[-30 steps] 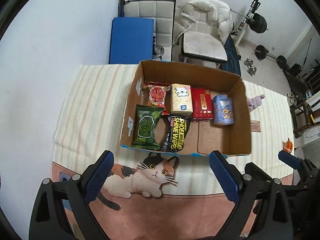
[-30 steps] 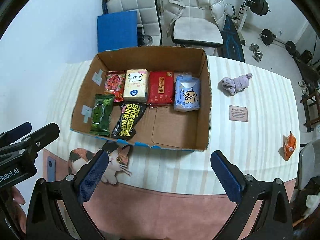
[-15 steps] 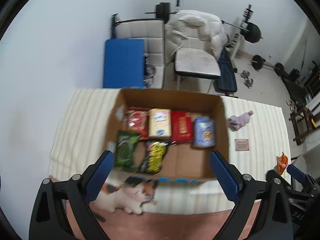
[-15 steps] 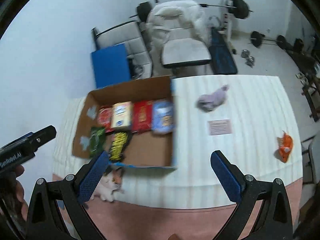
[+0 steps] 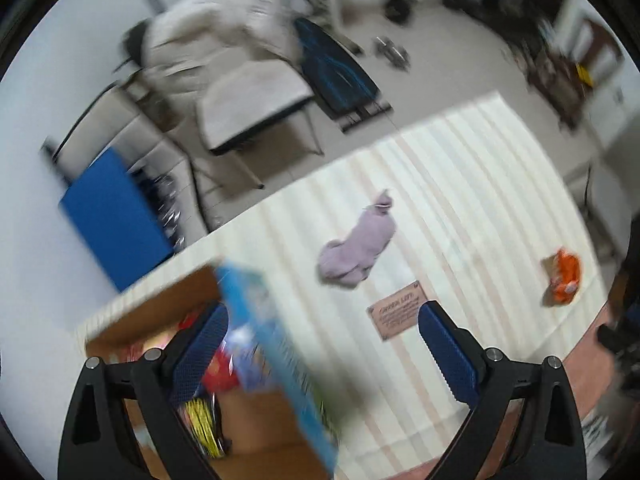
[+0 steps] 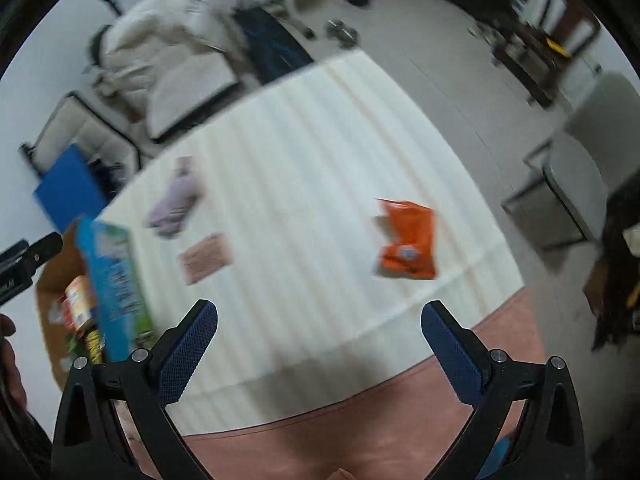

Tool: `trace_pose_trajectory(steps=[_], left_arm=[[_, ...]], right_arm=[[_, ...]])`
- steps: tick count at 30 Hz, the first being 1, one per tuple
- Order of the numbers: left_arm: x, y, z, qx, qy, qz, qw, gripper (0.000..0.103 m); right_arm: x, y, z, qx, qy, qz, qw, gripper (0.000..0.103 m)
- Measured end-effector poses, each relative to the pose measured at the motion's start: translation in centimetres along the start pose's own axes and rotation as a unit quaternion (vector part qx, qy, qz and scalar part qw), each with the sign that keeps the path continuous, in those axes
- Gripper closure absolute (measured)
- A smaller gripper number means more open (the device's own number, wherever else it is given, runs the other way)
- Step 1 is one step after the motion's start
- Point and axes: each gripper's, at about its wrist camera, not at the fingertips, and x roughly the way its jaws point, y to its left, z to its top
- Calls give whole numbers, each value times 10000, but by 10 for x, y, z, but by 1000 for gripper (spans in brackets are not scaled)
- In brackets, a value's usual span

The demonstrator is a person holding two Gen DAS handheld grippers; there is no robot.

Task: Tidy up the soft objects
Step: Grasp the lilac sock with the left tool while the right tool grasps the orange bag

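Observation:
A crumpled lilac cloth (image 5: 358, 250) lies on the striped tablecloth, ahead of my open, empty left gripper (image 5: 322, 346); it also shows in the right wrist view (image 6: 174, 204). An orange packet (image 6: 408, 240) lies ahead of my open, empty right gripper (image 6: 320, 344), and shows far right in the left wrist view (image 5: 562, 276). The cardboard box (image 5: 160, 300) with several soft packs sits at lower left, its blue-printed side wall (image 6: 112, 284) blurred. Both views are motion-blurred.
A small brown card (image 5: 400, 314) lies on the tablecloth between cloth and gripper, also in the right wrist view (image 6: 204, 258). Beyond the table stand a chair with a white jacket (image 5: 224, 52), a blue panel (image 5: 116, 216) and gym weights. A grey chair (image 6: 576, 168) stands at right.
Both grippers have swung right, away from the box. The box has slid to the lower left of both views; the lilac cloth and orange packet now lie ahead. Both grippers stay open.

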Motion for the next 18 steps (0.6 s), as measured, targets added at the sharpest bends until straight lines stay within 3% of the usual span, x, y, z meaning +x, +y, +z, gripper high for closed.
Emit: trace_pose_trajectory(steps=[5,8,10,14,18], left_arm=[[81,-32,34,607,827,162,9946,17],[128,-41,42,706,1327,141,9885,30],[151,-44,45,670,1569,81,9853,30],[175,-48,50,629,1799,43,9817,42],[175,-50,58,562,1759,-120,9827,60]], right_arm=[[51,-49,30,217,487,-201,9984,0],[84,-71,44,318,737,-476,9956,0],[112,-82,52,307,998,-585,9928,0],[149,-96,59,474,1401,-536,9876,0],[169,-98,58,533,1584,-458,9849,9]])
